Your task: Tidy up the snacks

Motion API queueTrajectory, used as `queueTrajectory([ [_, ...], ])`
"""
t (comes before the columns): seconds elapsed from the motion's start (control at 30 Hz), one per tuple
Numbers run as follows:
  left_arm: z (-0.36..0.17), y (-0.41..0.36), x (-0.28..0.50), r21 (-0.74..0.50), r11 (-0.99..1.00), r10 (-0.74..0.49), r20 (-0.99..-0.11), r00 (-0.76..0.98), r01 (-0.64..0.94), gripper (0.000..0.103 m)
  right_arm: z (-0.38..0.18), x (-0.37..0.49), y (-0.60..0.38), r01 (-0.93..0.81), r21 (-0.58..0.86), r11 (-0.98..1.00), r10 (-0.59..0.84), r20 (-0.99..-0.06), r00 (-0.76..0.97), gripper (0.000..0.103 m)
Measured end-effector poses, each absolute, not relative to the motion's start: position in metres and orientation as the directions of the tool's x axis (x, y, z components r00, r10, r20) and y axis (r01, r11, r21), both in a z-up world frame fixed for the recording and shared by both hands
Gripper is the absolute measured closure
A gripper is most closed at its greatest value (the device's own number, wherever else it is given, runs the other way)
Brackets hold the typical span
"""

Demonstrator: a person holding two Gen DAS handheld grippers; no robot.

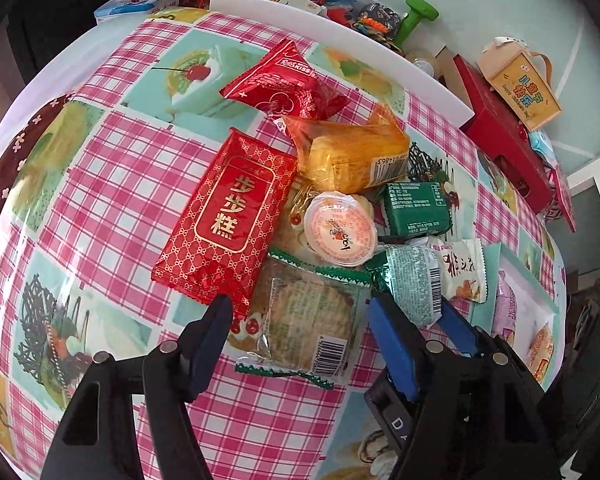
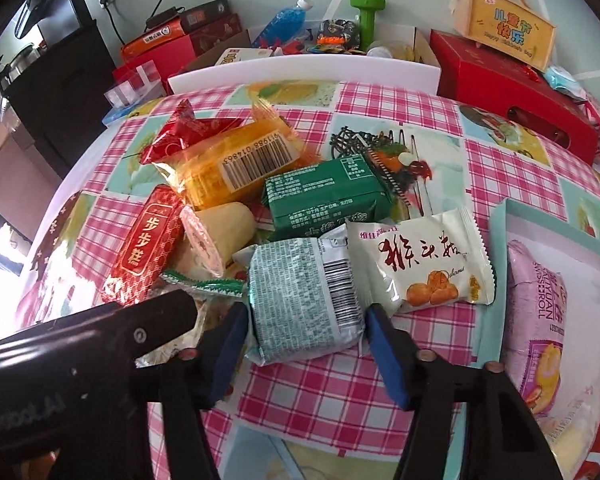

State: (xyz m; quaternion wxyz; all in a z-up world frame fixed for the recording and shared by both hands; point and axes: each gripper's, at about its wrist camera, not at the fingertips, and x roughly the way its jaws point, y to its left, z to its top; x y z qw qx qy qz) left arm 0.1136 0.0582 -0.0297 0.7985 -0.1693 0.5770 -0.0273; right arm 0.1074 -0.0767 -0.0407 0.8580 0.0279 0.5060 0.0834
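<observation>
Progress was judged early: most snacks were left in a loose pile on the checked tablecloth [image 2: 332, 396].

Done so far, as far as could be seen: a pink Swiss-roll pack [image 2: 540, 320] was lying in the teal box [image 2: 500, 216] at the right edge of the table, with another pack partly visible beside it. Nothing else was seen sorted.

Left in the pile: red patterned cake pack [image 1: 224, 216], red KISS pouch [image 1: 284, 84], orange cake pack [image 1: 352, 152], jelly cup [image 1: 340, 230], dark green pack [image 2: 326, 196], clear cracker pack with green edging [image 1: 308, 316], white mushroom-biscuit pack [image 2: 420, 260], pale green pack [image 2: 304, 300].

Right gripper [image 2: 304, 328]: fingers spread, set either side of the pale green pack, apparently touching its sides or very nearly; a firm pinch could not be confirmed. Pack was resting on the cloth, just beside the white pack.

Left gripper [image 1: 296, 312]: fingers spread wide over the cracker pack, nothing held.

Judged step: the pale green pack was about to be taken, probably for the teal box. Roughly eight items remained.
</observation>
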Motion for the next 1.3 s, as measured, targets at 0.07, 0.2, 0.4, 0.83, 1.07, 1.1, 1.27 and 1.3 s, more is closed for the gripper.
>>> queueTrajectory([
  [0.07, -0.030, 0.058, 0.114, -0.300, 0.942, -0.238, -0.913, 0.331, -0.152, 0.031, -0.041, 0.108, -0.076, -0.116, 0.128, 0.985, 0.169, -0.862, 0.478, 0.046],
  [0.2, -0.031, 0.058, 0.113, -0.300, 0.942, -0.238, -0.915, 0.327, -0.151, 0.031, -0.039, 0.104, -0.078, -0.114, 0.138, 0.984, 0.177, -0.857, 0.484, 0.048],
  [0.4, -0.030, 0.052, 0.111, -0.301, 0.945, -0.247, -0.913, 0.325, -0.130, 0.031, -0.037, 0.092, -0.083, -0.102, 0.139, 0.985, 0.171, -0.862, 0.477, 0.049],
  [0.83, -0.037, 0.042, 0.105, -0.272, 0.957, -0.232, -0.925, 0.300, -0.099, 0.038, -0.032, 0.061, -0.101, -0.021, 0.174, 0.985, 0.165, -0.880, 0.445, 0.049],
  [1.07, -0.036, 0.038, 0.099, -0.259, 0.963, -0.227, -0.928, 0.296, -0.074, 0.038, -0.034, 0.047, -0.120, 0.057, 0.195, 0.979, 0.153, -0.892, 0.424, 0.049],
  [1.1, -0.036, 0.036, 0.098, -0.254, 0.965, -0.223, -0.929, 0.295, -0.070, 0.038, -0.034, 0.046, -0.122, 0.061, 0.208, 0.976, 0.164, -0.893, 0.420, 0.049],
  [1.27, -0.043, 0.028, 0.098, -0.232, 0.972, -0.211, -0.938, 0.273, -0.044, 0.038, -0.033, 0.044, -0.119, 0.056, 0.199, 0.978, 0.159, -0.897, 0.413, 0.049],
  [1.3, -0.045, 0.027, 0.097, -0.226, 0.973, -0.207, -0.941, 0.269, -0.042, 0.038, -0.033, 0.044, -0.119, 0.056, 0.201, 0.978, 0.161, -0.897, 0.411, 0.049],
])
